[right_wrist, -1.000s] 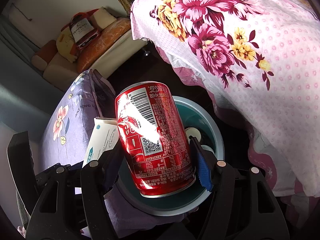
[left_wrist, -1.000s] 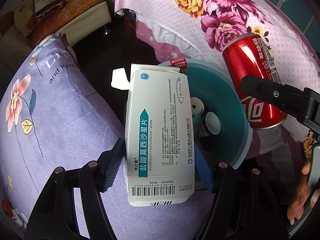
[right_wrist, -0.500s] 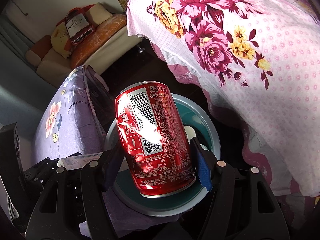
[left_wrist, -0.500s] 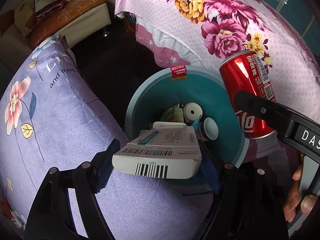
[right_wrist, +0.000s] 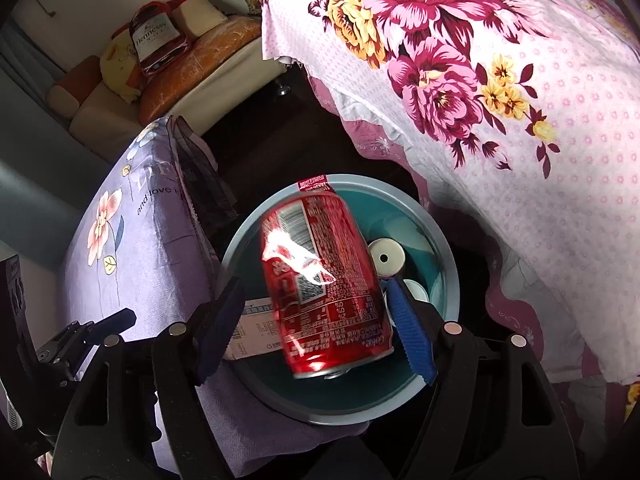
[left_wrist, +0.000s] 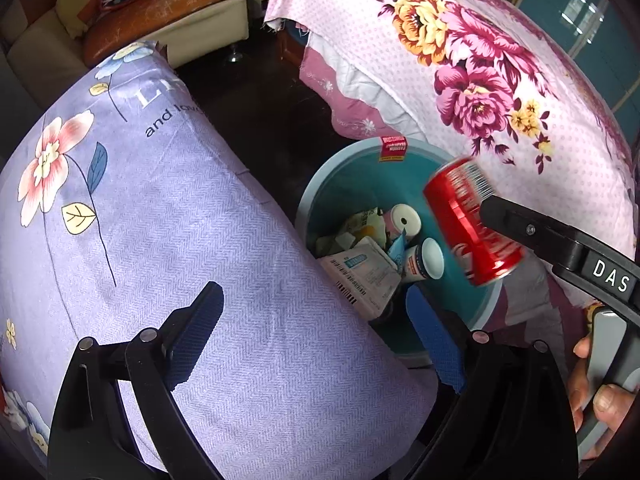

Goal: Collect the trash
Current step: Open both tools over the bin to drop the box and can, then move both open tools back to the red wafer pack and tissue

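Observation:
A teal trash bin stands on the dark floor between two beds and also shows in the right wrist view. The white medicine box lies inside it among paper rolls and wrappers. My left gripper is open and empty just above the bin's near rim. A red cola can is blurred and tilted between the spread fingers of my right gripper, over the bin; it looks loose, with a gap to the left finger. The can also shows in the left wrist view.
A lilac flowered bedcover lies left of the bin. A pink flowered quilt hangs on the right. A sofa with cushions and a bottle-shaped pillow stands at the back. Dark floor lies between.
My left gripper opened and the medicine box dropped into the bin. My right gripper widened and the cola can tipped and started to fall over the bin.

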### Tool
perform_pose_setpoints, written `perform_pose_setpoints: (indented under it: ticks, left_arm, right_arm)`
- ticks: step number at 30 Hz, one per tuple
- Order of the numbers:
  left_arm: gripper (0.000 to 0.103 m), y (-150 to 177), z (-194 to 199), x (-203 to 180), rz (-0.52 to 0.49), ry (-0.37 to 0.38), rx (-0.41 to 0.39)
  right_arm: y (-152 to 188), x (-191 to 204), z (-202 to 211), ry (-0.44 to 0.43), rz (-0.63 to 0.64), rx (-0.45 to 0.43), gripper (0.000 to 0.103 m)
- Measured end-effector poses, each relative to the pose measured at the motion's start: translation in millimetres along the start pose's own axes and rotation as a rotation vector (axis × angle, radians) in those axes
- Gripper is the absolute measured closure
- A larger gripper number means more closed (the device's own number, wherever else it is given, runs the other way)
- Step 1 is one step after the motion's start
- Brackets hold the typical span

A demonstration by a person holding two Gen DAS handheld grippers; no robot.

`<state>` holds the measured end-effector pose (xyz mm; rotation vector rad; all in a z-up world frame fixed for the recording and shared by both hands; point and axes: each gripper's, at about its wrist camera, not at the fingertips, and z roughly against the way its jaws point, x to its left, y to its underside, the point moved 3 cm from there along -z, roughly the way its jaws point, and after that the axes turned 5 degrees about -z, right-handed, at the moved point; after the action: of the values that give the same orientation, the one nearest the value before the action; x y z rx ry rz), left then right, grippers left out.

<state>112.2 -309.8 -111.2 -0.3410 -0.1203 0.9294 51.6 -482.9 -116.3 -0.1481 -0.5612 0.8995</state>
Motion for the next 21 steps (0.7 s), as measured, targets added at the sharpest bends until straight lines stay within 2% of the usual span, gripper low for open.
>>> perform_pose_setpoints:
  ticks: [4, 10, 21]
  left_arm:
    - [0.01, 9, 6, 13, 0.038, 0.033, 0.006]
    - [0.01, 28, 23, 43, 0.095, 0.023, -0.014]
    - [0.01, 89, 74, 124, 0.22, -0.043, -0.066]
  right_arm:
    - [4, 15, 4, 0.006, 0.031, -0.001, 0.029]
    - [14, 44, 6, 0.002, 0.084, 0.013, 0.027]
    - [57, 135, 2, -0.029, 0.269, 0.074, 0.025]
